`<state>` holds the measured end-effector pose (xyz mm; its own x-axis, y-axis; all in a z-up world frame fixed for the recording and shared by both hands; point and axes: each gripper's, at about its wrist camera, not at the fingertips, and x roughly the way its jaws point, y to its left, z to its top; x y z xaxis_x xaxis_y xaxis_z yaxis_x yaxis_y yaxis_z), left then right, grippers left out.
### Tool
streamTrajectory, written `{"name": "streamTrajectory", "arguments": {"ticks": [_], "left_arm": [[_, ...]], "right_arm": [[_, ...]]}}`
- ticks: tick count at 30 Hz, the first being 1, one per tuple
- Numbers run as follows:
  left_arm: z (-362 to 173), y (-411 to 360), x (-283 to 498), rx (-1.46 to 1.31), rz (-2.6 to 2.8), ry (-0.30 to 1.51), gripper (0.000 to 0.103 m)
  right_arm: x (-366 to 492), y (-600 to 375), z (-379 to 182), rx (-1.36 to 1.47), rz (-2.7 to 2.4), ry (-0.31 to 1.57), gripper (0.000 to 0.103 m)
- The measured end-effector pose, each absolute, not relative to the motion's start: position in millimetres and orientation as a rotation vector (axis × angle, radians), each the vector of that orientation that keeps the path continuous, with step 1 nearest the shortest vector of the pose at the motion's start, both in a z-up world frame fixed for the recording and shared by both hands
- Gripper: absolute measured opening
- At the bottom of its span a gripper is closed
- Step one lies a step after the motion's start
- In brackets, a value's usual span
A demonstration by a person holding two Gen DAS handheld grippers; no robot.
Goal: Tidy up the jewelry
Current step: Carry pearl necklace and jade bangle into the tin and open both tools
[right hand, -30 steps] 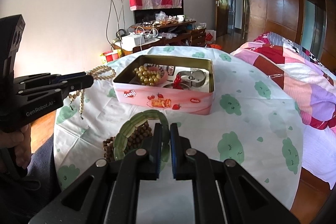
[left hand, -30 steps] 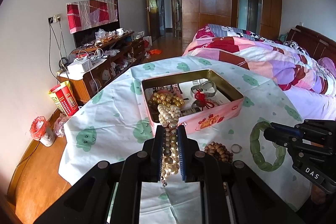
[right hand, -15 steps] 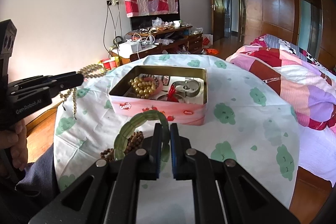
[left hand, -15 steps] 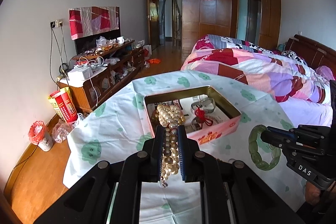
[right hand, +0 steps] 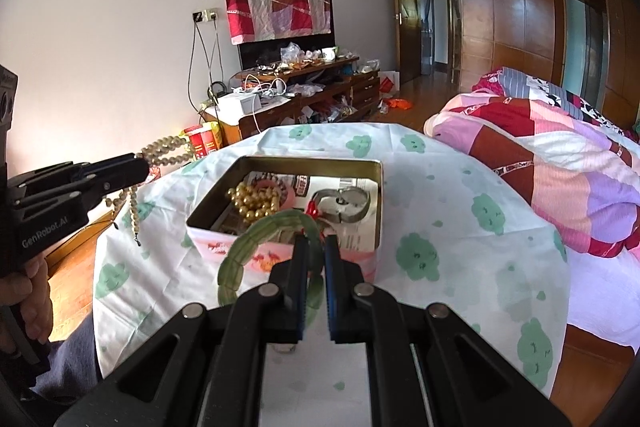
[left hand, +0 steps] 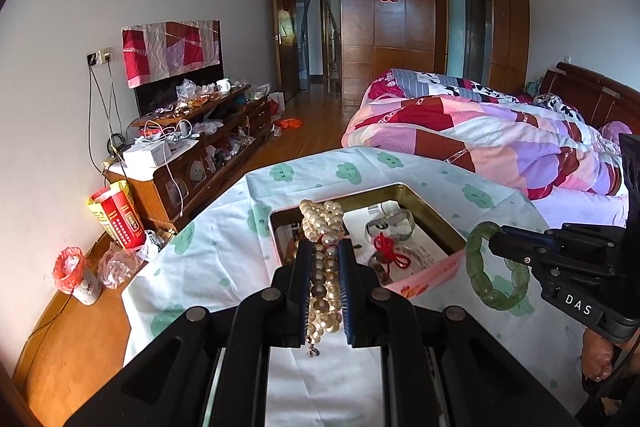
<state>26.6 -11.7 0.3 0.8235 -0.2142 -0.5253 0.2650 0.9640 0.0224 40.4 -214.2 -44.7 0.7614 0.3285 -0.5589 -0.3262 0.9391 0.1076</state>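
Note:
My left gripper (left hand: 325,247) is shut on a cream pearl necklace (left hand: 325,227), held in the air just in front of the pink tin box (left hand: 416,277); the strands hang from it in the right wrist view (right hand: 166,151). My right gripper (right hand: 316,247) is shut on a green jade bracelet (right hand: 236,259), held above the tin's near wall (right hand: 264,255); it also shows in the left wrist view (left hand: 494,267). Inside the tin lie gold beads (right hand: 252,201), a silver bangle (right hand: 346,205) and a red knotted charm (left hand: 390,251).
The tin sits on a round table under a white cloth with green prints (right hand: 420,247). A bed with a pink patchwork quilt (left hand: 500,135) lies right. A cluttered wooden cabinet (left hand: 200,147) stands along the left wall, with a small red-lined bin (left hand: 74,275) on the floor.
Both grippers have risen from the table and moved toward the tin, carrying the pearl necklace and the green bracelet. The brown bead bracelet and ring on the cloth have dropped out of view.

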Motion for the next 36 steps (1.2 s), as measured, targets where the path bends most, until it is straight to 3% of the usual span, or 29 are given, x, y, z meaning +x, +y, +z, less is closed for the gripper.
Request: {"name": "streamTrajectory", "arguments": {"ticks": [36], "left_arm": [[-30, -38, 120, 0.151, -0.221, 0.642, 0.012]], "right_arm": [[137, -196, -53, -0.080, 0.317, 0.682, 0.010]]}}
